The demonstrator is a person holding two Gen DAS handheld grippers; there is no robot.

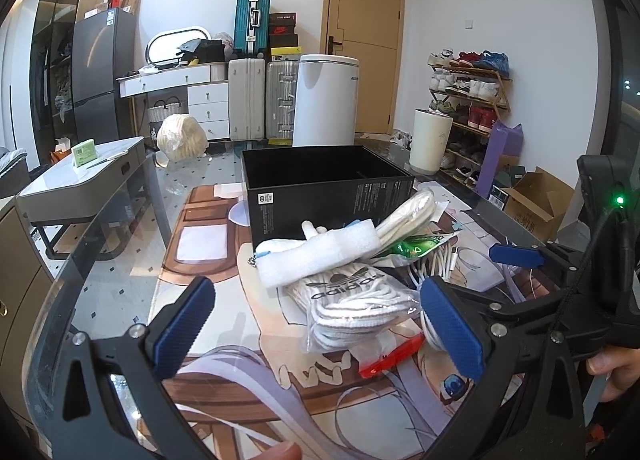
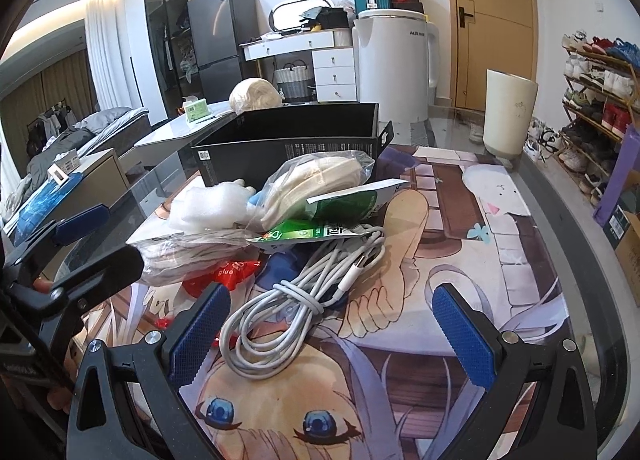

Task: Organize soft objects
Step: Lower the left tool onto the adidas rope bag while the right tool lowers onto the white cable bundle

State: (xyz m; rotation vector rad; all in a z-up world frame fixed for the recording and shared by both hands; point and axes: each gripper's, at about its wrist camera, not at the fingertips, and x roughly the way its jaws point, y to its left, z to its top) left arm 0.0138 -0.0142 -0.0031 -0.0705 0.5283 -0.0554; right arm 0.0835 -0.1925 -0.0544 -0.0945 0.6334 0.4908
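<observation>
Wide open and empty, left gripper (image 1: pixel 316 324) and right gripper (image 2: pixel 332 328) flank the pile — slippery bagged socks (image 1: pixel 352 300) could slide, snagging the cable (image 2: pixel 288 312).

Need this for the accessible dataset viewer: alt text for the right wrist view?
Open right hand-held gripper hovers over a coiled white cable on an anime-print mat; behind lie bagged socks, green packets and an open black box.
</observation>
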